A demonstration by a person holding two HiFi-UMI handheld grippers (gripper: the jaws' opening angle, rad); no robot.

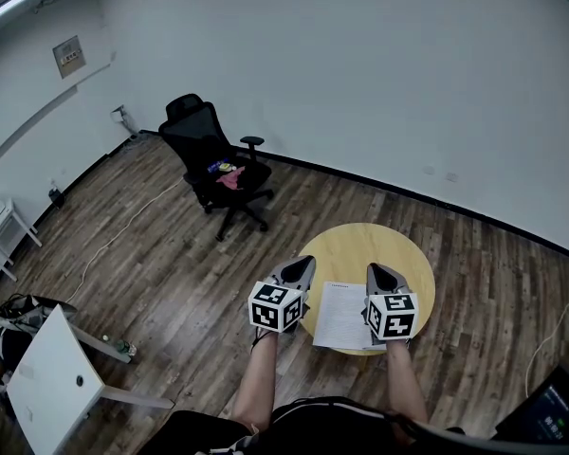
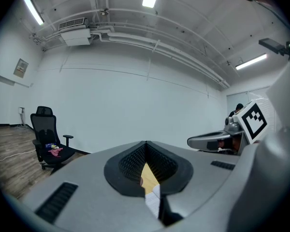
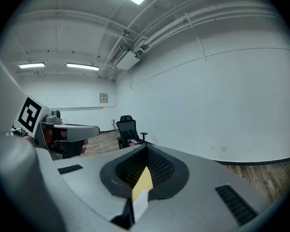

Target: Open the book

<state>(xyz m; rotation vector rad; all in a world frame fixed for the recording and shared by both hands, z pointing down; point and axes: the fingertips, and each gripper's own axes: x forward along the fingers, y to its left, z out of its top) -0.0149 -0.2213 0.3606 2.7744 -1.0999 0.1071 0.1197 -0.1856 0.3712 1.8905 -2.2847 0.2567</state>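
Head view: book [image 1: 339, 313] lies flat on the round yellow worktop [image 1: 360, 245] between left gripper [image 1: 302, 271] and right gripper [image 1: 381, 275], whose cube [image 1: 392, 317] hides one edge. Left gripper view: fingers [image 2: 130, 167] closed, empty, only a book sliver showing. Right gripper view: same deal.

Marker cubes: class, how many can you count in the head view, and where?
2. One marker cube rides on the left gripper beside the book's left edge; the other on the right gripper at its right edge.
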